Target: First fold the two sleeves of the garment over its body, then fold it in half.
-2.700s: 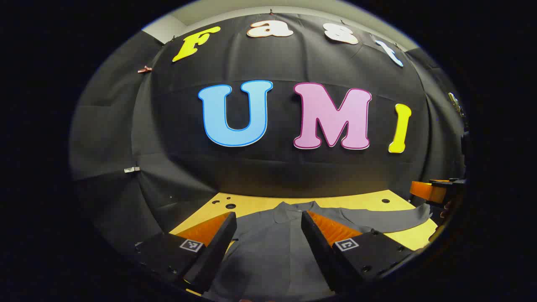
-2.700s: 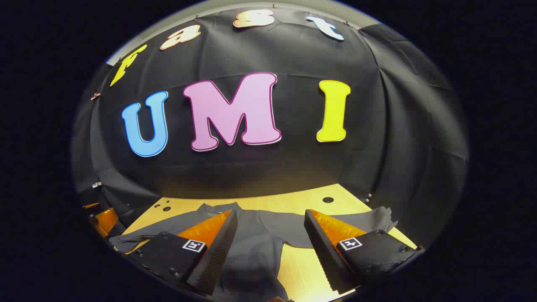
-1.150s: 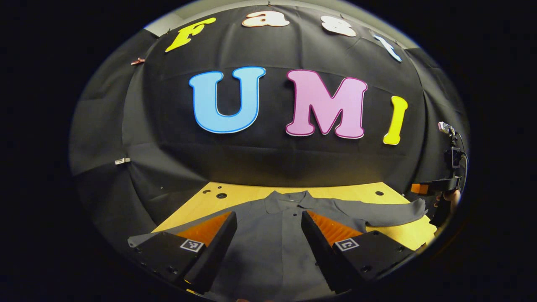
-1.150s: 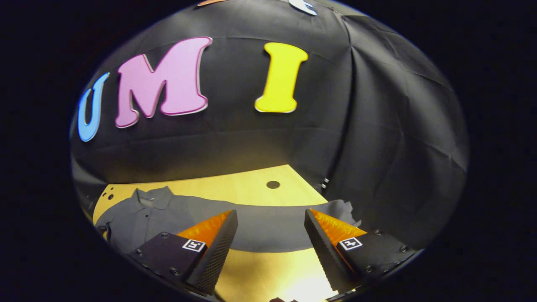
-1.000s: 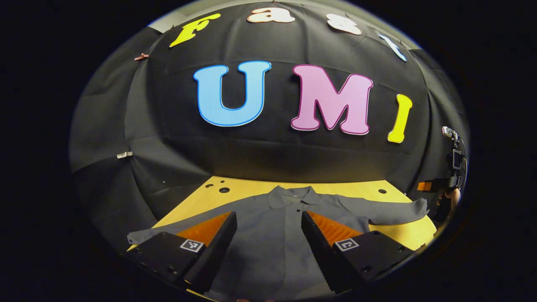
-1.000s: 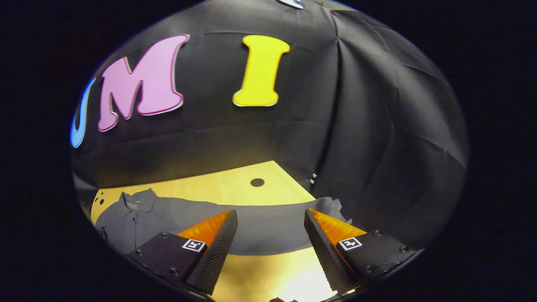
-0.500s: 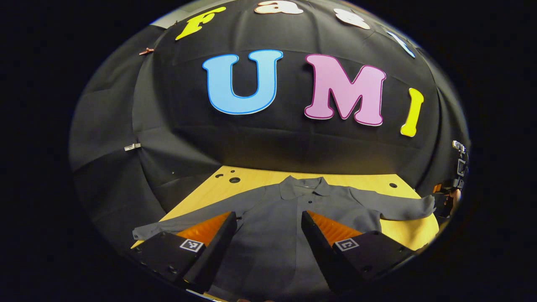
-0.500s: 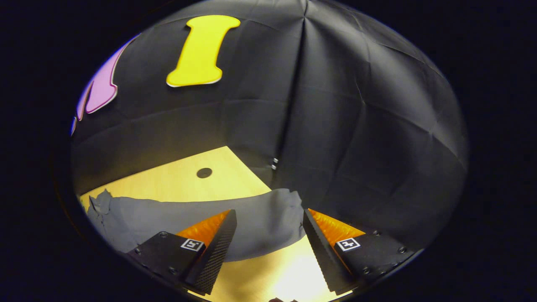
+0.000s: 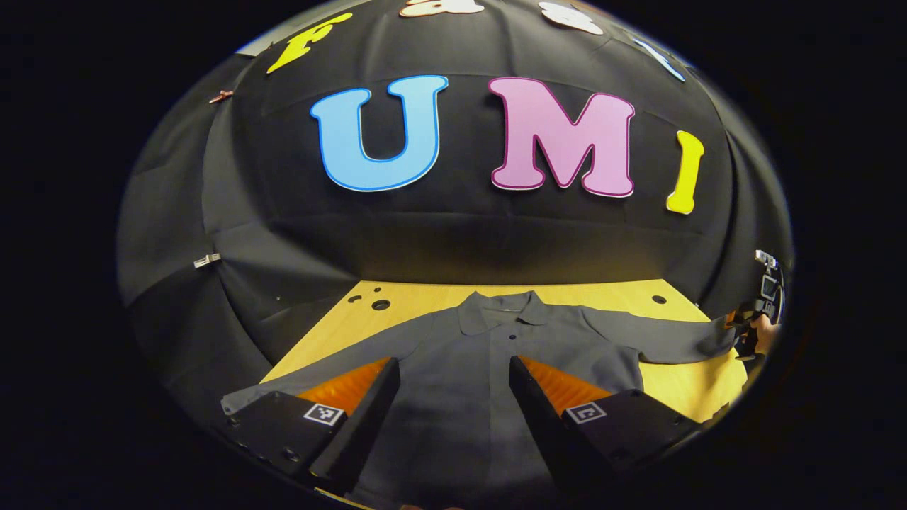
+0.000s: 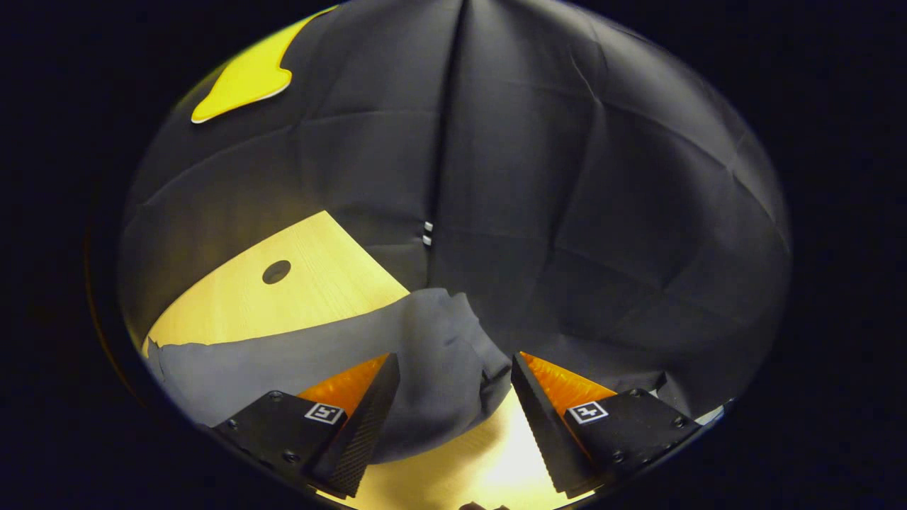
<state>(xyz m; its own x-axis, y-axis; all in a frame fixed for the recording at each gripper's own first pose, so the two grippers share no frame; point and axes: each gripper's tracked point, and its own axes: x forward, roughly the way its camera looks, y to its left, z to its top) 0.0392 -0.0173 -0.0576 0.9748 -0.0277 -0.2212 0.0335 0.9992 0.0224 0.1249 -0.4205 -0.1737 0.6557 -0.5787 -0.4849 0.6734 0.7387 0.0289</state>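
A grey long-sleeved shirt (image 9: 468,368) lies flat on the yellow wooden table (image 9: 333,333), collar (image 9: 499,312) at the far side, both sleeves spread out sideways. My left gripper (image 9: 452,361) hovers open over the shirt's body, with nothing between its fingers. In the right gripper view the right sleeve's cuff end (image 10: 439,347) lies bunched at the table's right edge. It sits between the spread fingers of my open right gripper (image 10: 454,357), which do not press on it. In the left gripper view the right sleeve (image 9: 673,343) ends beside a hand (image 9: 765,333) at the far right.
The table (image 10: 305,283) has a round hole (image 10: 275,271) near its far right corner and small holes (image 9: 380,304) at its far left. Black cloth walls stand close behind and to both sides. The left sleeve (image 9: 297,379) reaches the table's left edge.
The right gripper has swung right along the sleeve and closed in on its cuff, which now lies between its fingers. The left gripper has drifted slightly, staying open above the shirt's body.
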